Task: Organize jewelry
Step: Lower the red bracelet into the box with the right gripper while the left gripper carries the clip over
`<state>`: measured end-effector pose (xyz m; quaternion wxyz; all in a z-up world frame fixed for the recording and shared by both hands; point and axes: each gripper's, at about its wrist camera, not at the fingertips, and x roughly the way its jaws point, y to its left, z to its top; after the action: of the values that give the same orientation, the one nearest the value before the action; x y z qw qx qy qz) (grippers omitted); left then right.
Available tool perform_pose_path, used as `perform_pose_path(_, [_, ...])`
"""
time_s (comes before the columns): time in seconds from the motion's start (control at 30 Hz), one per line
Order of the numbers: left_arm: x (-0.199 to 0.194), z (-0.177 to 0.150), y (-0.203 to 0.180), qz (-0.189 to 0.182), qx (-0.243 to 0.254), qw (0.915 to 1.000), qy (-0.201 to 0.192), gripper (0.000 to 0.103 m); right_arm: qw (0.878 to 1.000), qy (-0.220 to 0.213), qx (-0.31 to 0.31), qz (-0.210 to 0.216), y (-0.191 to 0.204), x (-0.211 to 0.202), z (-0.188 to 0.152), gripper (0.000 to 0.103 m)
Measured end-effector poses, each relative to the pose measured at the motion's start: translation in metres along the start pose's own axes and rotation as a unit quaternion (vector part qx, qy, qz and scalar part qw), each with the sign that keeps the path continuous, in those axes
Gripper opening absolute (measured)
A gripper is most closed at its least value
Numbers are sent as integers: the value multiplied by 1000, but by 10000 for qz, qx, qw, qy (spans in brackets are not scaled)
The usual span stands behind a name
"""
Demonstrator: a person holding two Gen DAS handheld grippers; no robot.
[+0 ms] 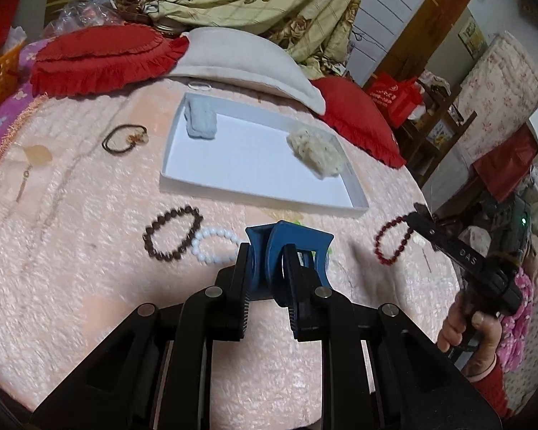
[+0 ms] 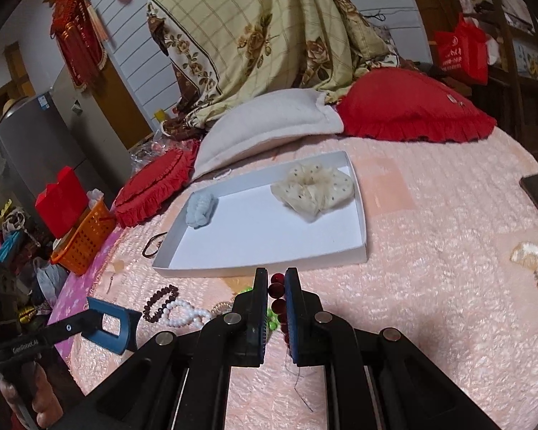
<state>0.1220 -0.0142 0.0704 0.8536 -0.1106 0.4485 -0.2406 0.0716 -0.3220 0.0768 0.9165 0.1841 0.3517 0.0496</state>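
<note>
Red bead bracelet (image 2: 277, 299): pinched between the pads of the right tongs (image 2: 277, 283) and hanging clear of the bed; in the left wrist view it dangles as a loop from the tong tips, off to the right of the box.
Right tongs: narrow, closed on the red bead bracelet; a hand (image 1: 473, 329) in a red sleeve grips the handle.
Blue hair clip (image 1: 287, 251): clamped between the pads of the left tongs (image 1: 267, 254), held above the bedspread in front of the box's near wall.
Left tongs: narrow, closed on the blue hair clip.
White box (image 2: 254, 268): shallow, open, lying on the bed beyond both tongs.
In the box: a pale blue scrunchie (image 2: 200, 209) in the far left corner, a cream dotted scrunchie (image 2: 314, 190) toward the far right; the two are well apart.
Brown bead bracelet (image 1: 172, 233): flat on the bedspread, left of the hair clip, touching the white bead bracelet (image 1: 213, 245).
Dark hair tie (image 1: 125, 138): on the bedspread left of the box, with a small pale ornament on it.
Clear band (image 1: 201, 86): at the foot of the white pillow (image 1: 254, 57), just beyond the box.
Green beads (image 2: 270, 317): partly hidden behind the right tongs.
Bed (image 1: 89, 286): pink textured bedspread.
Red frilled cushions (image 1: 97, 57): one on each side of the white pillow.
Orange basket (image 2: 84, 240): at the bed's left edge.
</note>
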Motion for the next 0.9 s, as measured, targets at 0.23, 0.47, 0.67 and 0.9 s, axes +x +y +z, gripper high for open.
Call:
perform_pose_path(0.23, [15,42,12,238,-51,9996,-129,16,9999,-52,-161,-7,13,11,29,9])
perform_pose_path(0.47, [47,78,26,466,-119,9988,-38,16,9996,60,-255,-136,20,42,54,9])
perform_pose_path(0.67, [87,99,48,668,-240,9973,201,16,9992,354,-169,-119,21,81,62,9])
perform_pose_path(0.9, [122,106,67,769,-344,9956,408,16,9971,727,-176,114,45,133,66,9])
